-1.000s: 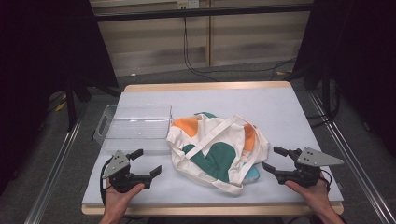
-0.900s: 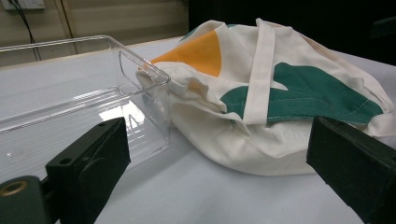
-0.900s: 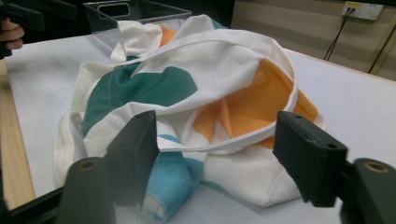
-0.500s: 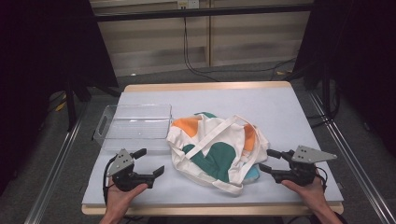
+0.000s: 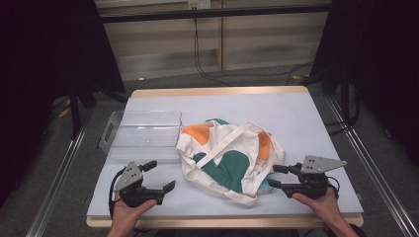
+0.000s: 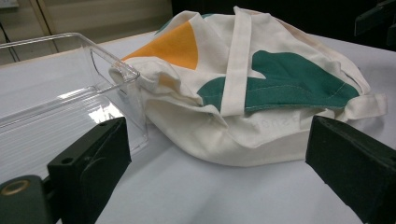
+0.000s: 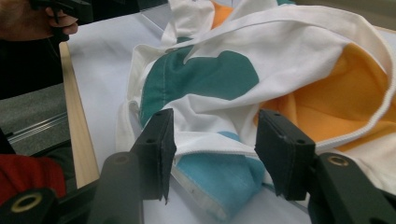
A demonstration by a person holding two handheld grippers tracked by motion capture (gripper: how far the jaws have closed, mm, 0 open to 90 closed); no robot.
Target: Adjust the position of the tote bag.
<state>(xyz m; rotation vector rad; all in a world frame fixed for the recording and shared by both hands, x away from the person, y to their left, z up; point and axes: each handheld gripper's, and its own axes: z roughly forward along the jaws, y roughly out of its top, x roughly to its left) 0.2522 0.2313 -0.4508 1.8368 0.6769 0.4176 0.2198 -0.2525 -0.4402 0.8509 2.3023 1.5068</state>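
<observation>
black right tongs [image 5: 274,177] lie level, closing around the cloth bag's [image 5: 230,153] edge.

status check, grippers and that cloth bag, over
Right gripper at tote bag edge, jaws just closing around fabric, not yet clamped. Left gripper open, short of it. Clear bin touching bag's far-left side.

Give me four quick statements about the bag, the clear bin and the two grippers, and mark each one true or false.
1. The bag lies on the table. True.
2. The clear bin holds the bag. False: the bin is empty, and the bag lies beside it.
3. The right gripper has bag cloth between its fingers. True; they have just been closing.
4. The left gripper grips a strap. False: it is open, short of the bag.
</observation>
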